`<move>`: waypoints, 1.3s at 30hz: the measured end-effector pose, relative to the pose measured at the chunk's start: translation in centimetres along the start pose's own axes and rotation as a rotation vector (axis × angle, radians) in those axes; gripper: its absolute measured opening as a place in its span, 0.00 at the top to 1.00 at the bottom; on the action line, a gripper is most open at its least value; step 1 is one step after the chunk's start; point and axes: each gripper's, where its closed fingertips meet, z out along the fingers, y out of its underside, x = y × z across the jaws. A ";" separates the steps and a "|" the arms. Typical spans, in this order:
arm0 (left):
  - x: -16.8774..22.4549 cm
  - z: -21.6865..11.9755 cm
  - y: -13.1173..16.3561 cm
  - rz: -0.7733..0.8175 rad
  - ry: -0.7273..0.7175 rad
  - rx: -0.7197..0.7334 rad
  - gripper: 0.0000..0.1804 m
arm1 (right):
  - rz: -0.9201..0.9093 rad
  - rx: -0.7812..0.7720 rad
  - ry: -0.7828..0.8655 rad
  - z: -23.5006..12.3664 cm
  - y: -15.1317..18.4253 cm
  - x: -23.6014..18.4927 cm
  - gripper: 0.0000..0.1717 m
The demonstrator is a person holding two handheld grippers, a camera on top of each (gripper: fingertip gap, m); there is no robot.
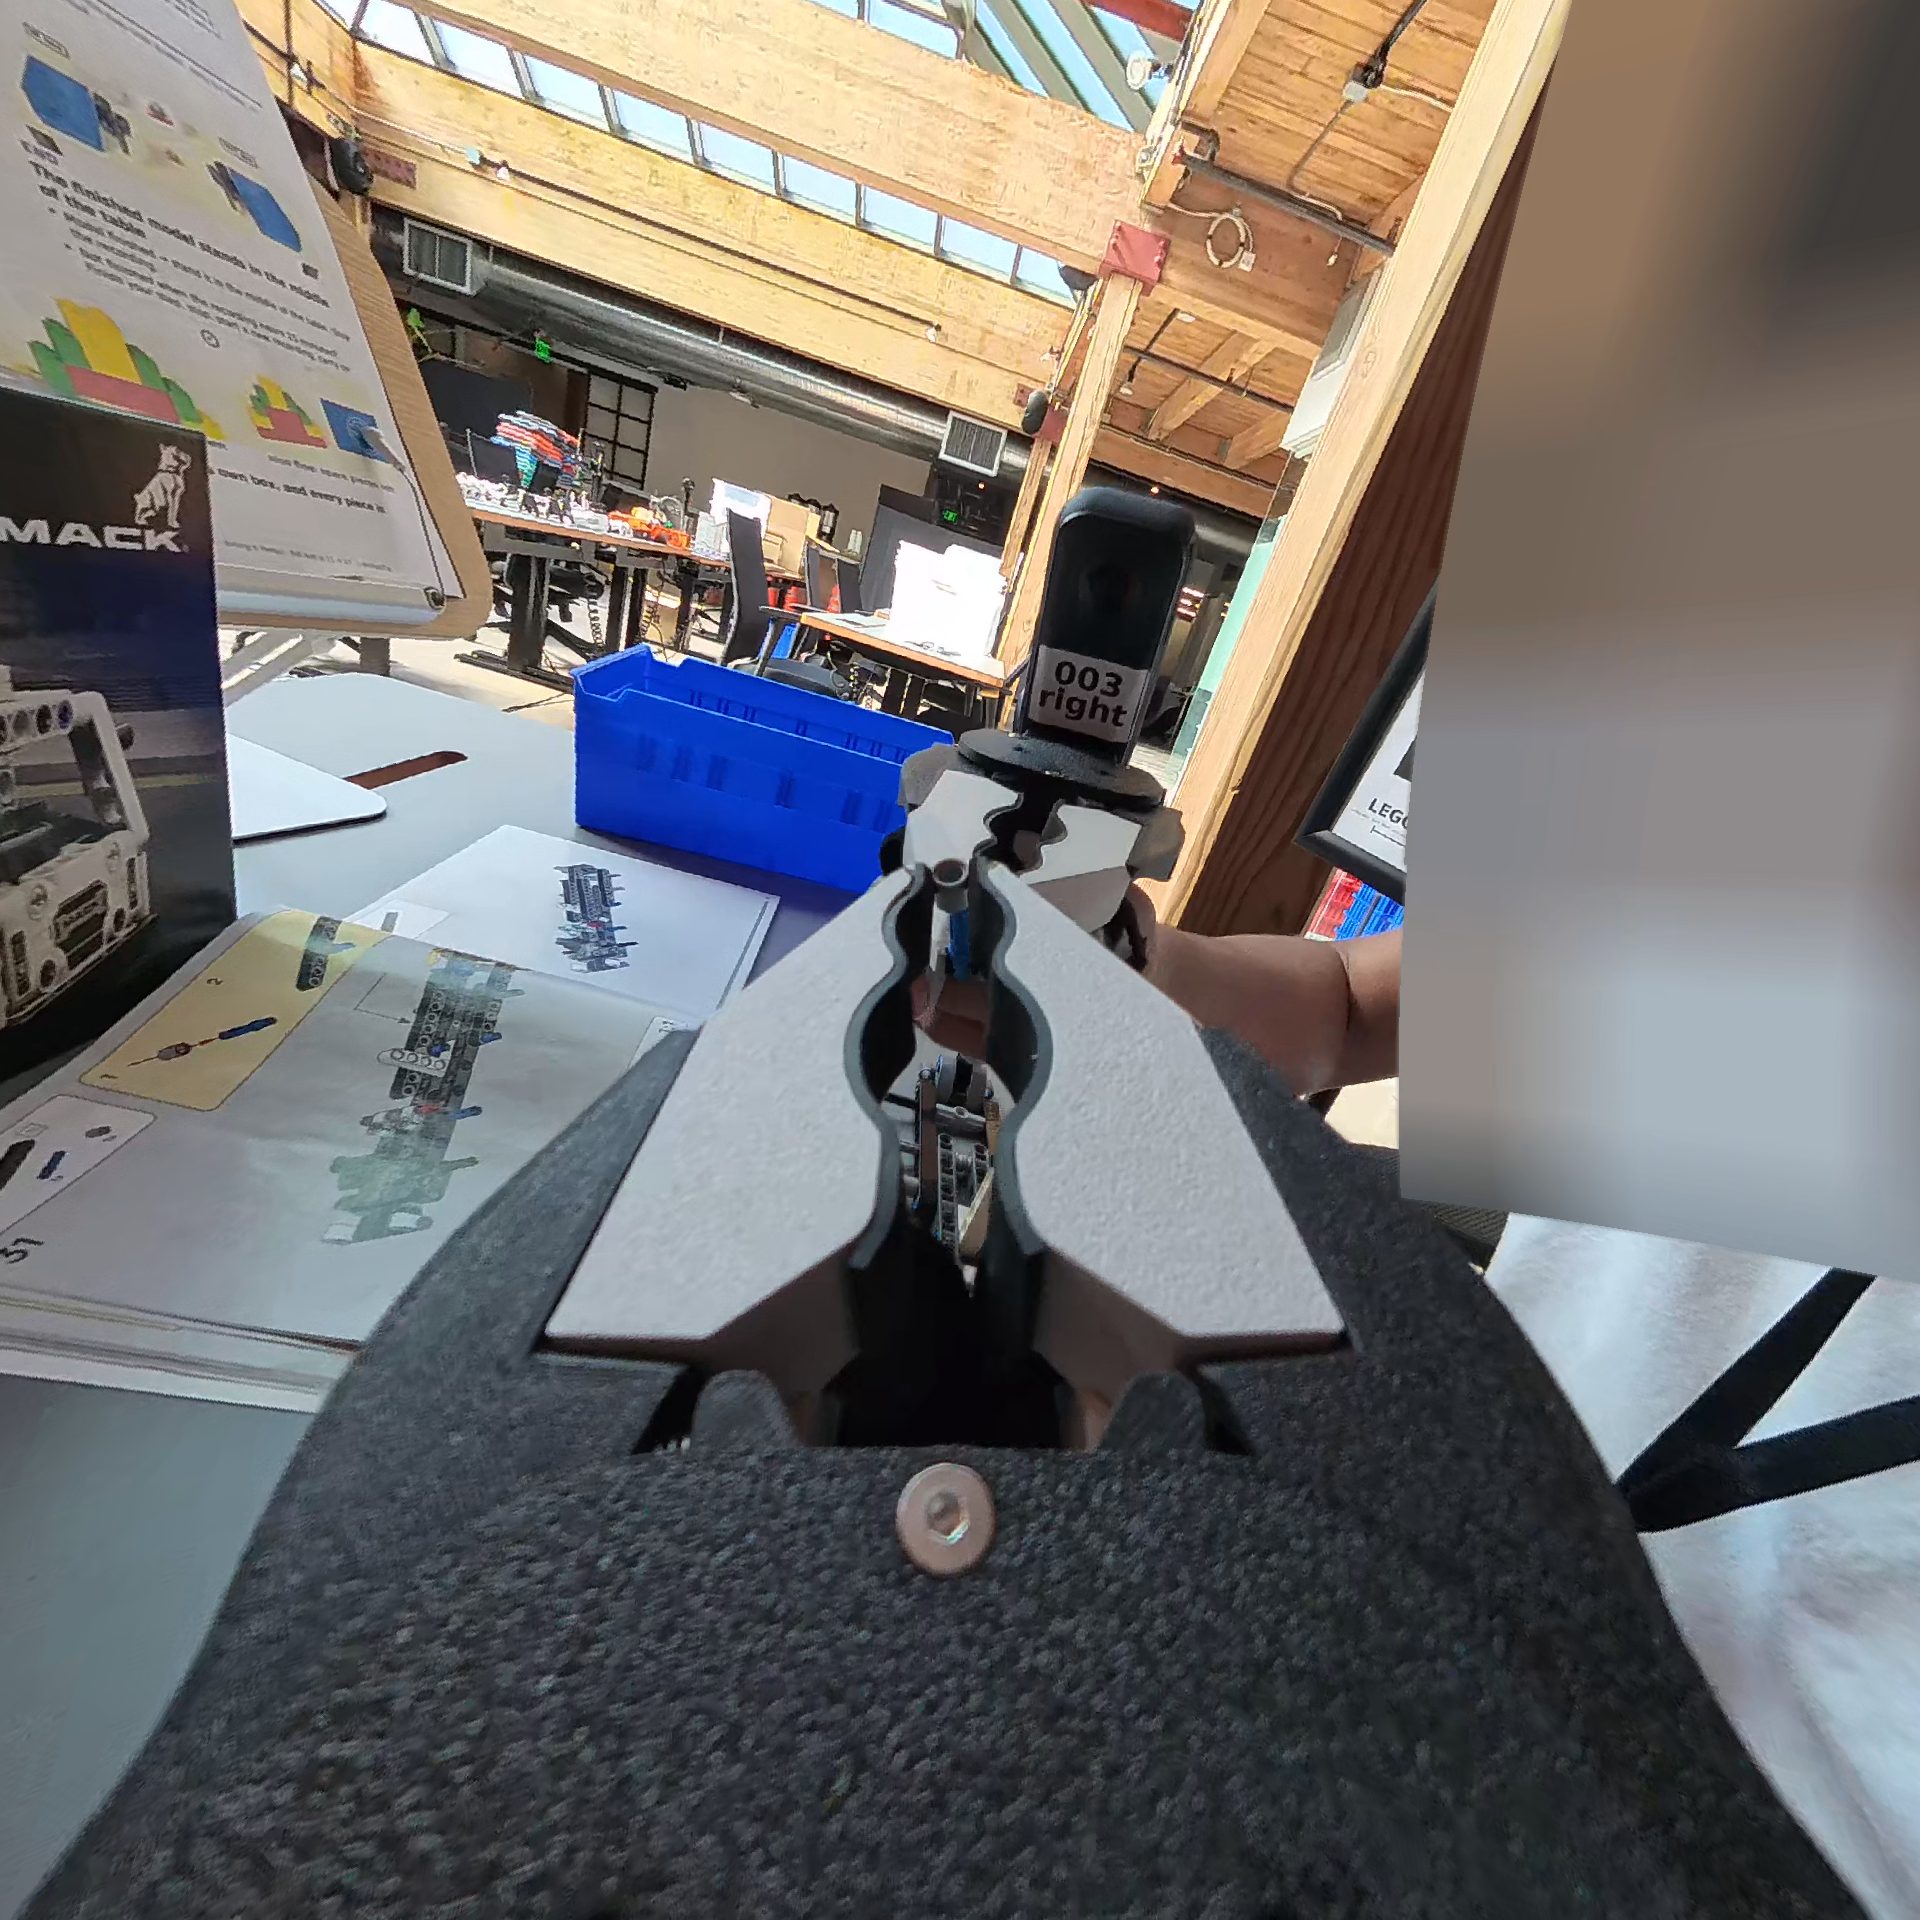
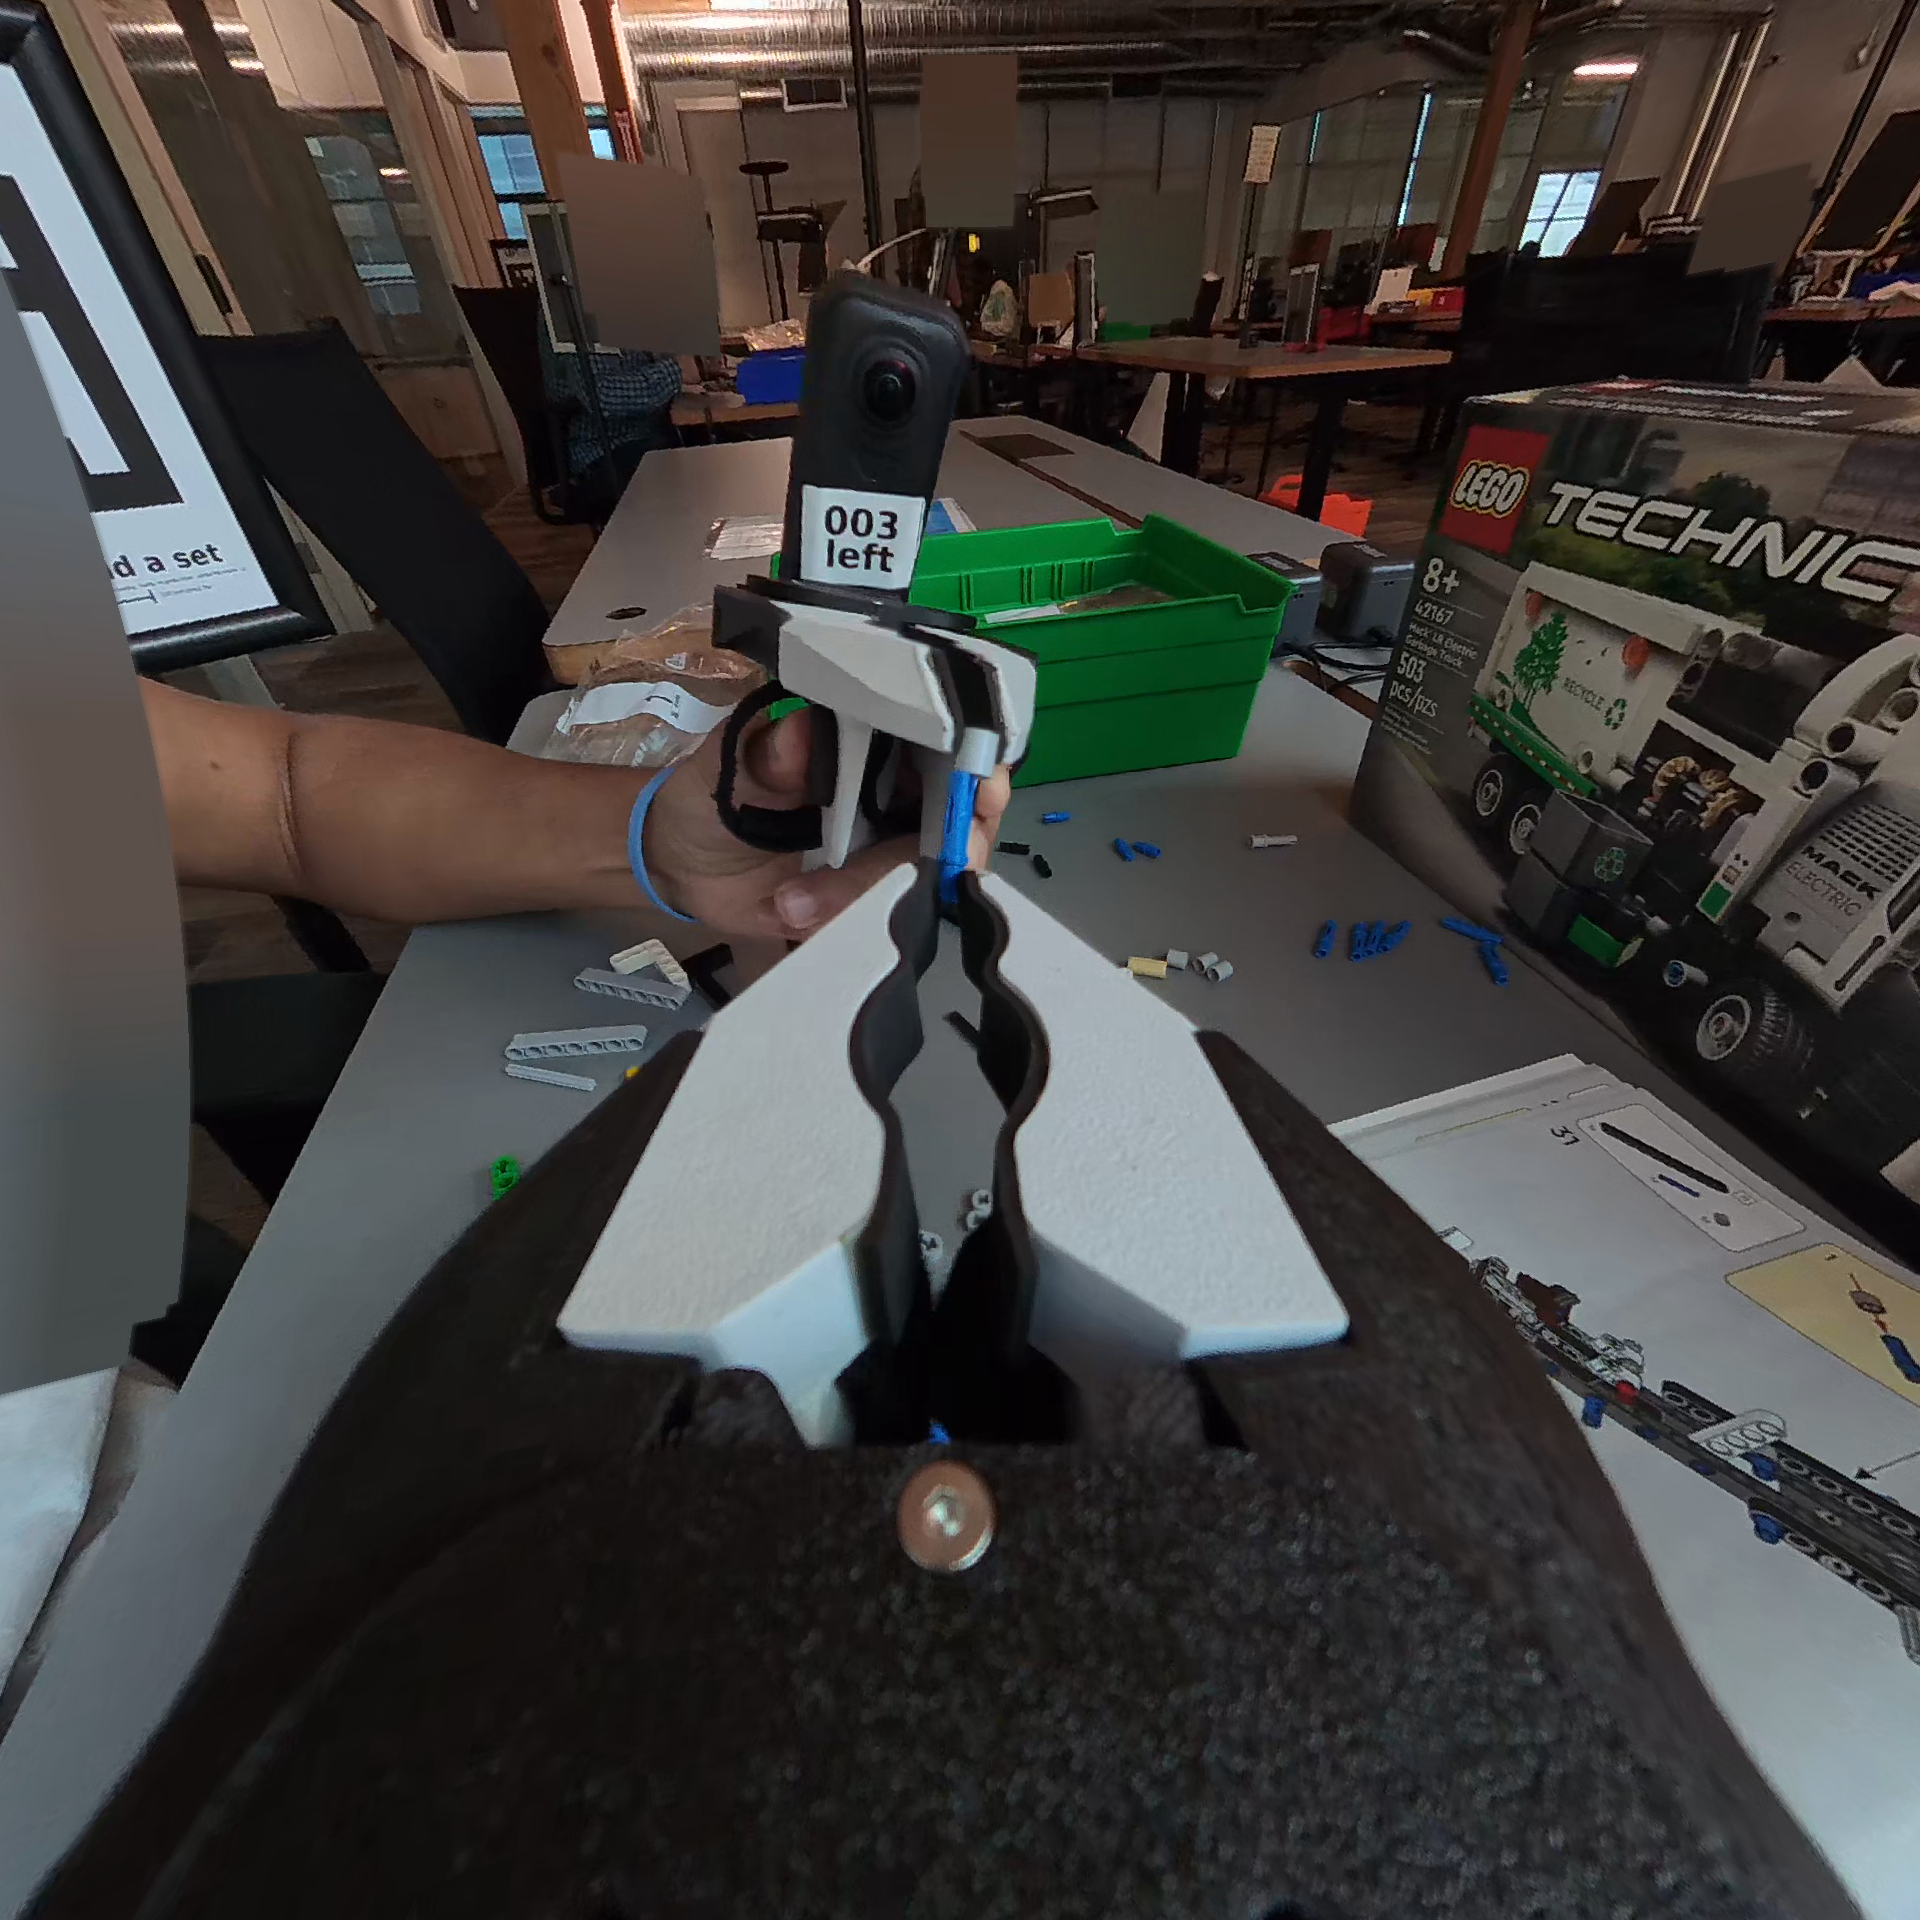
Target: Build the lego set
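Note:
In the left wrist view my left gripper (image 1: 951, 883) is shut on a small grey sleeve (image 1: 948, 875). A blue pin (image 1: 962, 940) sticks out of the sleeve's far end. My right gripper (image 1: 987, 857) meets it tip to tip from beyond. In the right wrist view my right gripper (image 2: 940, 888) is shut on the lower end of the blue pin (image 2: 956, 810). The pin's upper end sits in the grey sleeve (image 2: 980, 750), which the left gripper (image 2: 982, 740) pinches. Both are held in the air above the grey table (image 2: 1299, 1039).
A blue bin (image 1: 727, 769), open instruction booklets (image 1: 364, 1091) and a set box (image 1: 94, 727) lie left. A green bin (image 2: 1122, 644), a truck set box (image 2: 1662, 675), loose blue pins (image 2: 1361, 940) and grey beams (image 2: 577, 1044) lie on the table. The tips of both grippers are at nearly the same place.

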 end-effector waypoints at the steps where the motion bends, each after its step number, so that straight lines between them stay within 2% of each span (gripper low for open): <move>1: 0.0 0.0 0.1 0.001 -0.001 -0.009 0.98 | 0.007 -0.009 0.000 0.0 0.1 0.0 0.99; 11: -1.6 0.1 1.2 -0.049 -0.067 -0.070 0.98 | 0.007 -0.071 0.072 0.0 1.4 1.3 0.99; 18: -2.0 0.1 0.9 -0.187 -0.042 0.001 0.98 | 0.082 -0.023 0.095 0.2 1.1 1.7 0.99; 25: -2.3 0.1 1.3 -0.103 -0.096 -0.053 0.97 | 0.095 -0.048 0.103 0.2 1.6 1.8 0.99; 35: -2.9 0.0 2.2 0.006 -0.172 -0.147 0.97 | -0.012 -0.129 0.185 0.2 2.5 2.4 0.99; 39: -3.1 0.1 2.7 0.004 -0.184 -0.194 0.97 | -0.134 -0.186 0.241 0.3 3.1 2.7 0.99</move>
